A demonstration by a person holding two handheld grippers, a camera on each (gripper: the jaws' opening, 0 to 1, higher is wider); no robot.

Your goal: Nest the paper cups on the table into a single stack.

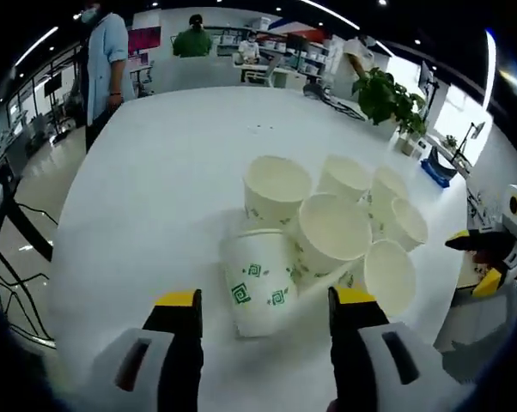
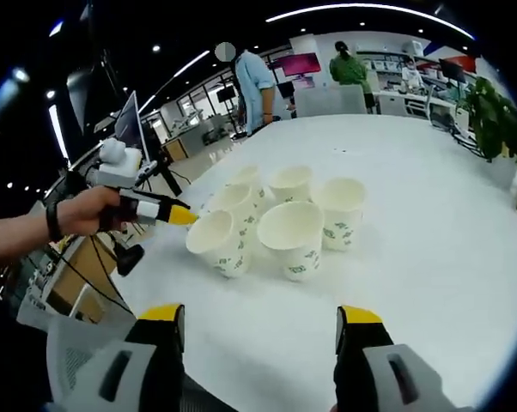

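Your left tool [image 1: 263, 309] stands with its jaws spread wide and nothing gripped. Straight ahead of it, between the two yellow-tipped jaws, a paper cup [image 1: 260, 292] with green square marks lies tipped on the white tabletop [image 1: 155, 189], its base toward you and close to the tips; you cannot tell whether either jaw touches it. Just past it the cluster of cups [image 1: 344, 227] stands mouth-up, packed together and touching, spreading off to the right of the tool's line.

Your right tool [image 2: 258, 322] is also released, jaws apart and empty, held low over the tabletop. From there the cups sit ahead and well apart from the tips: the nearest cup [image 2: 293, 236] leans slightly toward you almost on the centre line, with another cup [image 2: 217, 242] just to its left and the rest behind them. In the right gripper view your hand [image 2: 87, 210] holds the left tool, whose yellow tip reaches that left cup's rim. Two people [image 1: 104, 51] stand beyond the far edge, and a potted plant [image 1: 387, 99] sits off to the right.
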